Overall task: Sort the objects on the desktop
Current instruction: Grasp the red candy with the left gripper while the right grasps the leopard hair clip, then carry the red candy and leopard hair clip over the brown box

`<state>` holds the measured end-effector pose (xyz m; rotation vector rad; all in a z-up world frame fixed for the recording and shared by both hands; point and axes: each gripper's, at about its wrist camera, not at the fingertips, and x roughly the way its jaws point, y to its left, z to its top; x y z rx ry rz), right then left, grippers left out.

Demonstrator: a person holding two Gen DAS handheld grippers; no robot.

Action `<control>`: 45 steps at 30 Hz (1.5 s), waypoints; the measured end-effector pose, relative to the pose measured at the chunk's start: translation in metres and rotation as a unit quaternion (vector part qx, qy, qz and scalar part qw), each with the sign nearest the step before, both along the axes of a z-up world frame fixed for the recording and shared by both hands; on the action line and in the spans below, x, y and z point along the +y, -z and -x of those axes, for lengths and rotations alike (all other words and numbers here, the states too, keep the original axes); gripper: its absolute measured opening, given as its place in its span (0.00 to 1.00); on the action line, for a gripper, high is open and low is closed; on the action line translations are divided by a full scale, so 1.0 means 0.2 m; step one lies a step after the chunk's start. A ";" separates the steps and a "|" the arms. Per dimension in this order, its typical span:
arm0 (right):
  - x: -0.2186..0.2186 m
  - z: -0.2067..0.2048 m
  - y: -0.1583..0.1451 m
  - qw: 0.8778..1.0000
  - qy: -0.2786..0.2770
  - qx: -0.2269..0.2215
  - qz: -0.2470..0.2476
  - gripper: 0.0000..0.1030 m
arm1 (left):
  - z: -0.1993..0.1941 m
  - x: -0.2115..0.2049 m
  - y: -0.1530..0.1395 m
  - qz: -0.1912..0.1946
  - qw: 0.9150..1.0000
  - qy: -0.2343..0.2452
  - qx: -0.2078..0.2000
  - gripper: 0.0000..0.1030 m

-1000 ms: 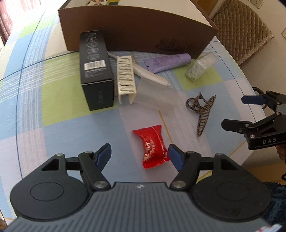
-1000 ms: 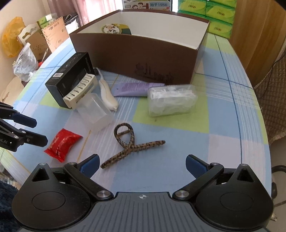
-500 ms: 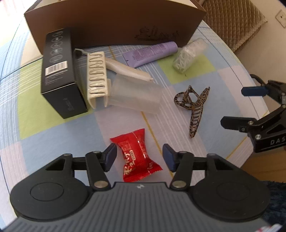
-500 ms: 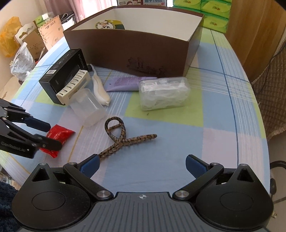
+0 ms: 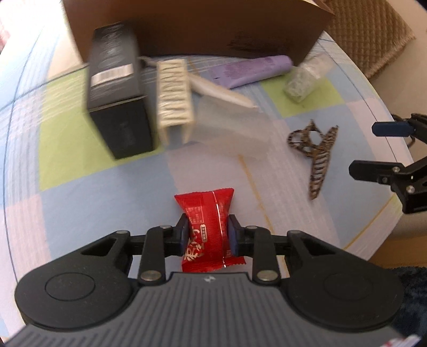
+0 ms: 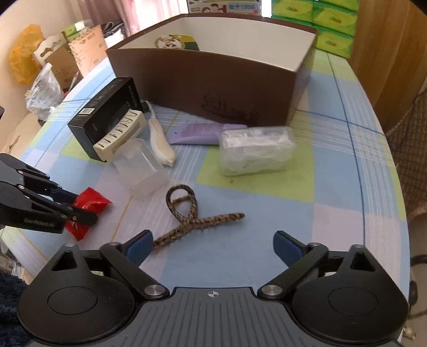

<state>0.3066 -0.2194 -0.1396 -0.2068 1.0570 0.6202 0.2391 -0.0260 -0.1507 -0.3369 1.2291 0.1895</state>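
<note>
Counter (image 6: 333,192), checked cloth; on it we list: brown box (image 6: 213,88), black box (image 6: 106,117), purple tube (image 6: 200,132), hair claw (image 6: 192,216), clear tub (image 6: 256,150).

1. You had "GenRobot.AI" printed in white on the left gripper (image 6: 80,211).
2. You could read "1956" on the colourful carton (image 6: 224,5) behind the brown box (image 6: 213,80).

We see red candy packet (image 5: 206,227) pinched between pads of left gripper (image 5: 207,235). Leopard hair clip (image 6: 192,216) lies flat on bench (image 6: 347,213). Black box (image 6: 106,117) lies on its side, cream comb thing (image 6: 121,130) leaning on it. Clear cup (image 6: 141,170) tipped over. White handle (image 6: 160,144) and purple tube (image 6: 197,132) lie near big brown box (image 6: 213,85). Clear pack (image 6: 256,150) sits beside tube.
</note>
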 end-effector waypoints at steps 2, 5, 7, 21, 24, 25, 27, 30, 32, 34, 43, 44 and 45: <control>0.02 -0.01 0.01 1.000 -0.011 -0.004 -0.001 0.81 | 0.04 0.04 0.00 -0.002 1.000 -0.017 0.002 0.23; 0.06 -0.03 0.03 1.000 -0.027 -0.007 -0.006 0.70 | 0.11 0.11 -0.01 -0.006 0.999 -0.048 0.006 0.23; 0.09 -0.04 0.04 0.999 -0.039 -0.007 -0.012 0.65 | 0.16 0.15 -0.01 -0.009 0.997 -0.070 0.008 0.23; 0.24 -0.11 0.18 0.996 -0.089 -0.001 0.006 0.35 | 0.31 0.32 -0.02 -0.022 0.990 -0.136 0.008 0.23; 0.24 -0.11 0.20 0.996 -0.086 -0.002 0.006 0.25 | 0.30 0.31 -0.02 -0.026 0.991 -0.133 0.007 0.23; 0.23 -0.10 0.19 0.996 -0.087 0.004 0.003 0.25 | 0.29 0.31 -0.02 -0.027 0.991 -0.132 0.007 0.23; 0.22 -0.09 0.18 0.996 -0.086 0.006 -0.006 0.25 | 0.29 0.32 -0.02 -0.027 0.991 -0.128 0.006 0.23; 0.20 -0.07 0.15 0.997 -0.075 -0.001 -0.012 0.25 | 0.28 0.32 -0.02 -0.031 0.992 -0.126 0.005 0.23; 0.18 -0.07 0.11 0.998 -0.065 -0.002 -0.022 0.25 | 0.28 0.32 -0.03 -0.036 0.992 -0.124 0.004 0.23; 0.16 -0.06 0.07 0.998 -0.061 -0.009 -0.027 0.25 | 0.28 0.33 -0.06 -0.037 0.992 -0.124 -0.005 0.23; 0.12 -0.08 -0.11 0.997 -0.053 -0.037 -0.037 0.25 | 0.25 0.43 -0.31 -0.068 0.988 -0.124 -0.065 0.23; 0.12 -0.08 -0.13 0.997 -0.053 -0.039 -0.037 0.25 | 0.25 0.43 -0.34 -0.071 0.987 -0.122 -0.071 0.23; 0.12 -0.09 -0.15 0.997 -0.053 -0.041 -0.038 0.25 | 0.24 0.44 -0.36 -0.074 0.987 -0.120 -0.079 0.23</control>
